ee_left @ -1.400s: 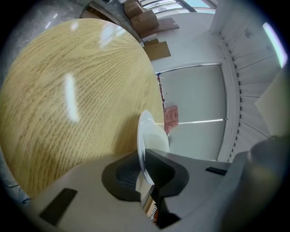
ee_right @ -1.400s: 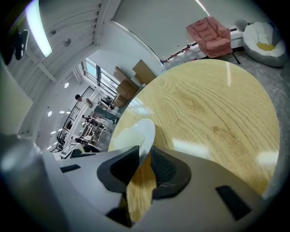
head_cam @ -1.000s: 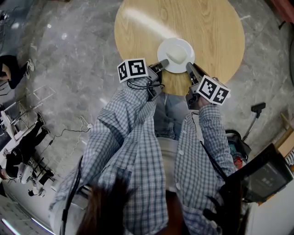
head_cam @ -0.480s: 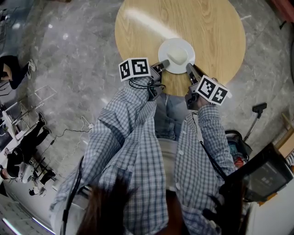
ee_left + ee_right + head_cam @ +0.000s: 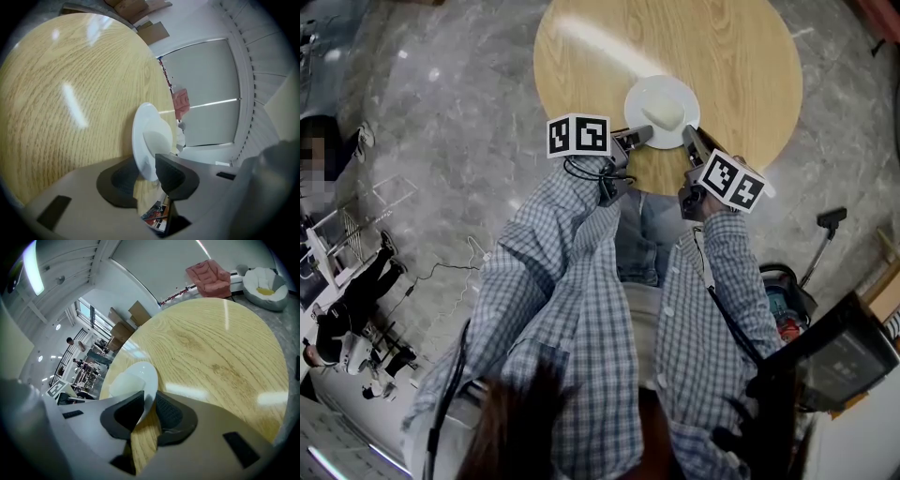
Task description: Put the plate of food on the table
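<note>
A white plate (image 5: 661,112) with a pale mound of food (image 5: 664,109) rests on the round wooden table (image 5: 600,56) near its front edge. My left gripper (image 5: 639,137) is at the plate's left rim. In the left gripper view the plate (image 5: 147,136) has its rim between the jaws of the left gripper (image 5: 149,176), which are opening, with a gap beside one pad. My right gripper (image 5: 687,139) is at the right rim. In the right gripper view the right gripper (image 5: 149,411) is shut on the edge of the plate (image 5: 136,378).
Grey marble floor surrounds the table. A vacuum-like tool (image 5: 825,220) and a dark device (image 5: 844,361) lie at the right. People (image 5: 347,291) and cables (image 5: 450,272) are at the left. A pink armchair (image 5: 208,275) and a beanbag (image 5: 265,287) stand beyond the table.
Plate and both grippers have crept slightly farther and to the right over the table. The left gripper's marker cube has turned a little flatter.
</note>
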### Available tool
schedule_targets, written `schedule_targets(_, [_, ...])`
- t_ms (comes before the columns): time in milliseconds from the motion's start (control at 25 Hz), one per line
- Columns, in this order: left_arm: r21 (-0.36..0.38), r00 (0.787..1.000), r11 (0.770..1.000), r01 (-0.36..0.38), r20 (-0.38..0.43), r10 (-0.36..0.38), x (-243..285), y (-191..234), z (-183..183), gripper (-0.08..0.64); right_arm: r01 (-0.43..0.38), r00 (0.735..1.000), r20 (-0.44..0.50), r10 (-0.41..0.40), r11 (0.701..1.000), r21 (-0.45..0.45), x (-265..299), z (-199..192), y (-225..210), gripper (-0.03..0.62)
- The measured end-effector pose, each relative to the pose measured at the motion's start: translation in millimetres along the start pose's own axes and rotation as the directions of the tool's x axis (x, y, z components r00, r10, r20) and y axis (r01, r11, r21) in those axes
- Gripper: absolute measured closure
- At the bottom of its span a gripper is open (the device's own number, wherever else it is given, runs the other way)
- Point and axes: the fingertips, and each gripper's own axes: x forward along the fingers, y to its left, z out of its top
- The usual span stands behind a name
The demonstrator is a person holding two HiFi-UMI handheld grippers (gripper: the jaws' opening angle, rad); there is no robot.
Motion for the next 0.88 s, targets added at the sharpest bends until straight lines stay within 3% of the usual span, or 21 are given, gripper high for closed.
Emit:
schedule_targets(360, [0.057, 0.994, 0.998, 0.013, -0.105, -0.007, -3, -4, -17, 0.444, 0.03, 0.999, 0.02, -0.03, 0.999, -0.027, 1, 9, 0, 0.511])
schedule_targets(480, [0.08, 0.992, 0.997, 0.004, -0.125, 0.007, -5, -4, -22, 0.445, 0.049, 0.999, 0.022, -0.048, 0.996, -0.074, 3, 11, 2, 0.511])
schedule_targets(600, [0.047, 0.993, 0.999, 0.01, -0.121, -0.004, -6, -2, -23, 0.445, 0.048, 0.999, 0.014, -0.047, 0.987, -0.151, 5, 12, 4, 0.509])
schedule_targets(760, [0.03, 0.992, 1.0, 0.005, -0.125, -0.001, 0, 2, -24, 0.445, 0.07, 0.997, 0.001, -0.072, 0.953, -0.296, 10, 14, 0, 0.509])
schedule_targets(880, [0.025, 0.992, 1.0, 0.009, -0.124, -0.006, 4, 1, -23, 0.445, 0.136, 0.99, 0.03, -0.137, 0.887, -0.441, 10, 20, -2, 0.509])
